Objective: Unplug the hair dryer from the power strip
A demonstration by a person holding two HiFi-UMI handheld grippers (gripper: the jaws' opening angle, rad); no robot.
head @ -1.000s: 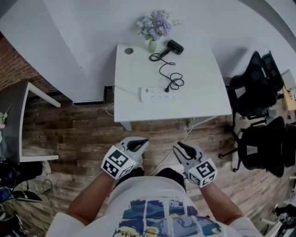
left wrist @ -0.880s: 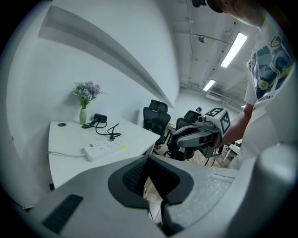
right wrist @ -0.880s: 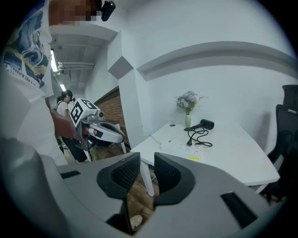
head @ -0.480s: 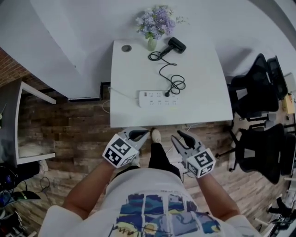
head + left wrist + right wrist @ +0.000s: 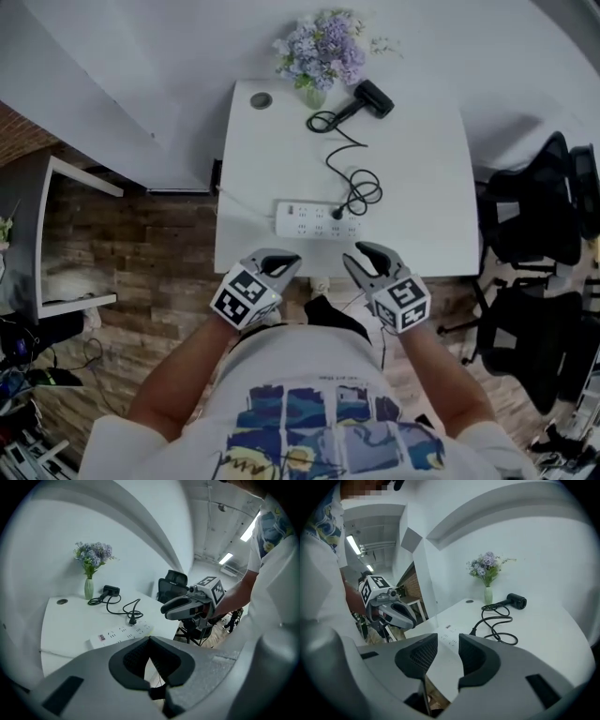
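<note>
Findings, largest item first.

The table (image 5: 272,169) is white and stands at 12 o'clock from me. I hold both grippers off its near edge, touching nothing. The left gripper (image 5: 281,260) has its tips pressed together and is empty. The right gripper (image 5: 357,255) has just been opening its jaws. They stand spread, with nothing between them but the table edge beyond.

The power strip (image 5: 317,218) lies flat across the near part of the table, at 12 o'clock of the gap between the grippers, and nothing pins it. The hair dryer (image 5: 373,97) lies well apart at 1 o'clock on the far side, just beside the vase of flowers (image 5: 319,56). The cord (image 5: 361,183) runs from it in loose loops to the plug (image 5: 337,214), which is seated towards the strip's 3 o'clock end.

Risks, as I judge them:
1. The strip may lift or slide with the plug if I pull with the right alone. The left must bear down on it first, and with closed tips it can press but not clamp.
2. A pull on the cord instead of the plug body would strain it and could drag the dryer into the vase.
3. The plug is small and the loops lie just beside it, so slanted jaws may catch a loop or slip off-centre.
4. An angled pull could bend the pins; the draw should be straight out of the strip
</note>
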